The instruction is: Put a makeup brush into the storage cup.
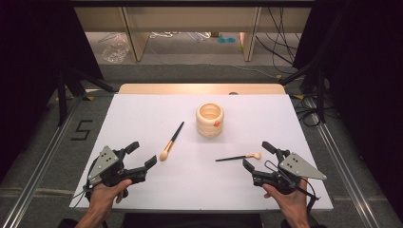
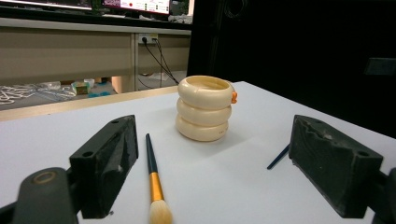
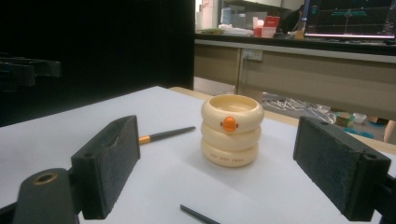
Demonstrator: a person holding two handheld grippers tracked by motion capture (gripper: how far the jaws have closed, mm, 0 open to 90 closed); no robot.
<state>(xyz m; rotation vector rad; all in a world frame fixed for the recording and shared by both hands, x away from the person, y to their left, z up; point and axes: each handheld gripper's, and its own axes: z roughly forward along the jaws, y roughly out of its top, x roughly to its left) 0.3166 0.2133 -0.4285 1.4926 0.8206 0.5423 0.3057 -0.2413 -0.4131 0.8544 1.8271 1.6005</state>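
High view: two brushes (image 1: 171, 142) beside holder (image 1: 210, 120)

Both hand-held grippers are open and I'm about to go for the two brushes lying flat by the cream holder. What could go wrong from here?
1. The small brush has a thin handle lying flat on the white table; the right hand-held gripper may slide off it or push it away.
2. The large brush could roll when the left hand-held gripper nudges it.
3. The cream holder stands free between them; a bump might tip it.
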